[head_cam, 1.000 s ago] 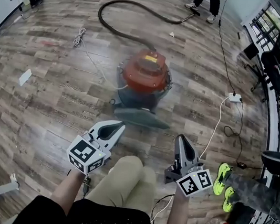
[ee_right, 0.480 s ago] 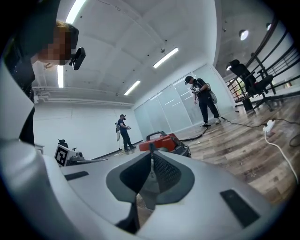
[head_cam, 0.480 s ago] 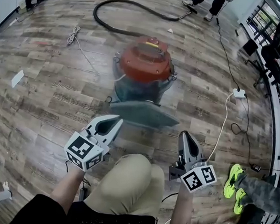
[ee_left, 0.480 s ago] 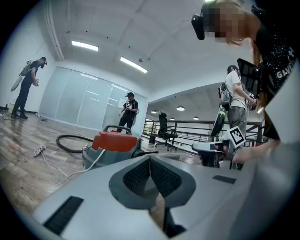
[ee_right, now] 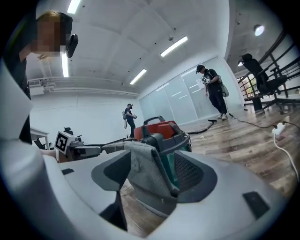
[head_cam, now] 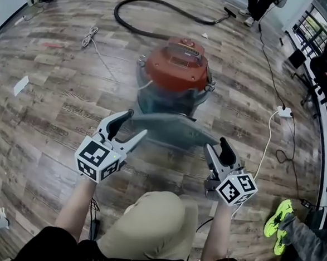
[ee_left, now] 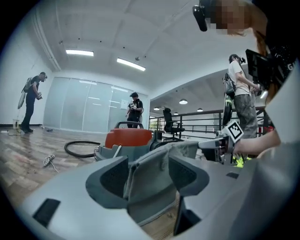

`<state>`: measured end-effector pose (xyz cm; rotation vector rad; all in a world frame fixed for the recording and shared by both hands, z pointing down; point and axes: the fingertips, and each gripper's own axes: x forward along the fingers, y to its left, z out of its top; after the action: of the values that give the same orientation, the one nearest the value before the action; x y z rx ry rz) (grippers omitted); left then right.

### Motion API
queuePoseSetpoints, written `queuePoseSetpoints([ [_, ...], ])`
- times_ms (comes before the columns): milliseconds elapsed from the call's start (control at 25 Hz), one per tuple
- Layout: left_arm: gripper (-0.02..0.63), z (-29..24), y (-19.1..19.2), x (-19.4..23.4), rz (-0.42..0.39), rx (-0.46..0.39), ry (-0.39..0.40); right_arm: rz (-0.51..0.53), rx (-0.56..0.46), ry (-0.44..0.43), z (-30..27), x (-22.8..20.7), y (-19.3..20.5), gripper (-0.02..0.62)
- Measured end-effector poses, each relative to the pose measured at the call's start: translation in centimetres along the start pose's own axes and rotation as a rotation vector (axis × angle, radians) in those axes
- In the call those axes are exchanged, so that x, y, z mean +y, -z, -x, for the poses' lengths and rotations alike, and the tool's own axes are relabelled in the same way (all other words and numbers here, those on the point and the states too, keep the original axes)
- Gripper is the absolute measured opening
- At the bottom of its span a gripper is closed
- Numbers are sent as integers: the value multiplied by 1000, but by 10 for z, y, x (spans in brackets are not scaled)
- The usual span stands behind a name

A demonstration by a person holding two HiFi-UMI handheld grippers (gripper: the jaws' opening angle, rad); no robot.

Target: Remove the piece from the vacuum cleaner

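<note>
The vacuum cleaner [head_cam: 176,72] has a red top on a grey-green body and stands on the wooden floor ahead of me. A flat grey piece [head_cam: 169,130] juts from its near side. My left gripper [head_cam: 137,123] is at the piece's left corner, its jaws opening with the corner between them. My right gripper [head_cam: 217,145] is at the right corner, its jaws also opening around the edge. In the left gripper view the piece [ee_left: 150,187] lies between the pads, with the vacuum cleaner [ee_left: 127,138] behind. In the right gripper view the piece [ee_right: 145,173] lies between the pads too.
A black hose [head_cam: 142,31] loops across the floor behind the vacuum cleaner. A white power strip [head_cam: 283,112] and its cable lie at the right, a coiled white cord [head_cam: 92,37] at the left. Someone's green shoes [head_cam: 280,219] are at the lower right. My knee [head_cam: 151,221] is between my arms.
Both grippers have moved forward from short of the vacuum cleaner up to the grey piece. Their jaws now stand wider, each around a corner of the piece.
</note>
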<state>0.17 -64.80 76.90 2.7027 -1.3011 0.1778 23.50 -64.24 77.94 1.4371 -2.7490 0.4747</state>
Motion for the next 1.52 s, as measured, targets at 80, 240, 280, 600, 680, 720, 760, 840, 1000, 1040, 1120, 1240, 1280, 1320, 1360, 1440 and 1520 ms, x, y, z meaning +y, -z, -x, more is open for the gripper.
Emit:
queuePoseSetpoints([
  [80, 256, -7, 5, 9, -13, 20, -23, 24, -8, 4, -10, -4, -3, 276],
  [240, 255, -14, 14, 9, 18, 36, 20, 63, 13, -15, -18, 3, 0, 273],
  [280, 255, -16, 16, 6, 28, 39, 35, 78, 10, -21, -18, 6, 0, 273],
  [600, 28, -8, 18, -4, 48, 53, 43, 155, 26, 8, -14, 17, 1, 37],
  [680, 26, -3, 17, -10, 48, 47, 53, 156, 31, 3, -10, 21, 2, 34],
  [720, 25, 0, 16, -13, 50, 41, 58, 157, 34, -2, -9, 23, 3, 32],
  [760, 25, 2, 15, -16, 53, 33, 62, 158, 35, -7, -7, 25, 4, 31],
  [840, 25, 5, 13, -19, 68, 18, 68, 159, 35, -16, -4, 29, 4, 29],
  [1000, 23, 14, 16, -28, 83, 18, 74, 147, 41, -8, 5, 36, 10, 29],
  [1040, 21, 19, 17, -29, 94, 12, 73, 137, 34, -5, 10, 38, 11, 29],
  [1120, 21, 31, 18, -30, 137, -7, 74, 119, 15, -9, 23, 39, 12, 29],
  [1240, 23, 40, 26, -33, 105, 4, 76, 156, 42, -13, 28, 44, 19, 29],
  [1280, 23, 40, 29, -34, 86, 6, 66, 165, 49, -10, 28, 45, 22, 29],
  [1320, 23, 39, 30, -35, 85, -2, 51, 156, 42, -10, 27, 46, 23, 29],
  [1360, 25, 39, 28, -34, 100, -21, 36, 130, 20, -13, 26, 47, 22, 29],
  [1440, 157, 39, 19, -34, 144, -81, 22, 52, -43, -35, 24, 52, 14, 109],
  [1520, 357, 40, 9, -36, 162, -117, 35, 5, -94, -62, 23, 60, 5, 303],
])
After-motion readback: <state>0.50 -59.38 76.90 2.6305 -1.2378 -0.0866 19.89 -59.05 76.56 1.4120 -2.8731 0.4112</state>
